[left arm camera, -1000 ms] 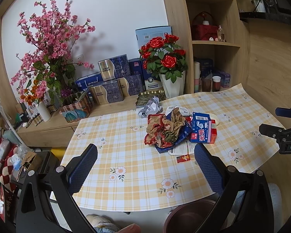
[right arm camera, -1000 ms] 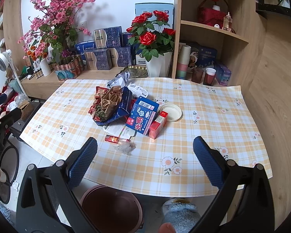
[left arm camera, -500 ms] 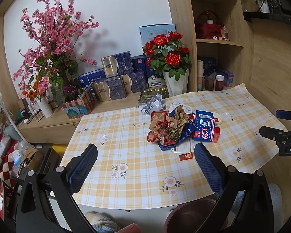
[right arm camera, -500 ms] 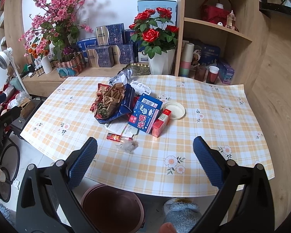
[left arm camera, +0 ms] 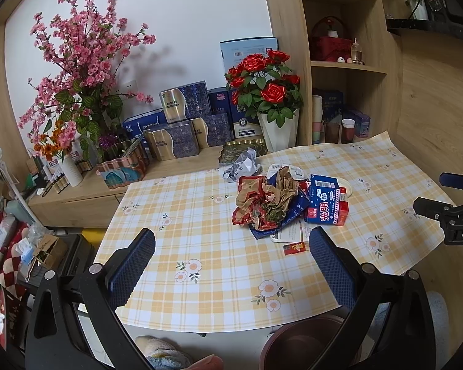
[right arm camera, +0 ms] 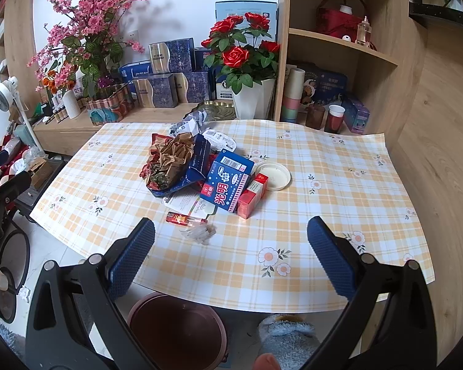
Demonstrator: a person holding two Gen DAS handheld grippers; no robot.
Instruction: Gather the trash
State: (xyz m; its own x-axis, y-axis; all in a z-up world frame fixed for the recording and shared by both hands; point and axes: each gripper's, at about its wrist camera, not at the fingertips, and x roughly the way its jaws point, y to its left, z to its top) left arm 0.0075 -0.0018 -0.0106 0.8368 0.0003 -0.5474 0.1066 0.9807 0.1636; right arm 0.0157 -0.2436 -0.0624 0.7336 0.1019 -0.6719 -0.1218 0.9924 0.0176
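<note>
A heap of trash lies mid-table on the checked cloth (right arm camera: pixel 324 191): crumpled brown-and-red wrapper (right arm camera: pixel 169 160) (left arm camera: pixel 265 200), blue carton (right arm camera: pixel 227 182) (left arm camera: pixel 324 203), red box (right arm camera: pixel 253 195), white lid (right arm camera: pixel 273 175), small red sachet (right arm camera: pixel 180 218) (left arm camera: pixel 294 248), clear plastic scrap (right arm camera: pixel 200 232), crumpled silver paper (left arm camera: pixel 242 166). A brown bin (right arm camera: pixel 176 330) (left arm camera: pixel 302 342) stands on the floor below the table's front edge. My left gripper (left arm camera: pixel 231 262) and right gripper (right arm camera: pixel 230 252) are both open and empty, held above the near table edge, short of the heap.
A white pot of red roses (right arm camera: pixel 244 61), gift boxes (right arm camera: pixel 169 71) and pink blossoms (right arm camera: pixel 86 24) stand on the back sideboard. Shelves with cups (right arm camera: pixel 335 117) are at the right. A blue slipper (right arm camera: pixel 287 336) is by the bin. Clutter and a fan (right arm camera: pixel 6 95) are at the left.
Both grippers have drawn slightly back and up, so the table and heap sit a little lower and farther in view. Nothing on the table has moved.
</note>
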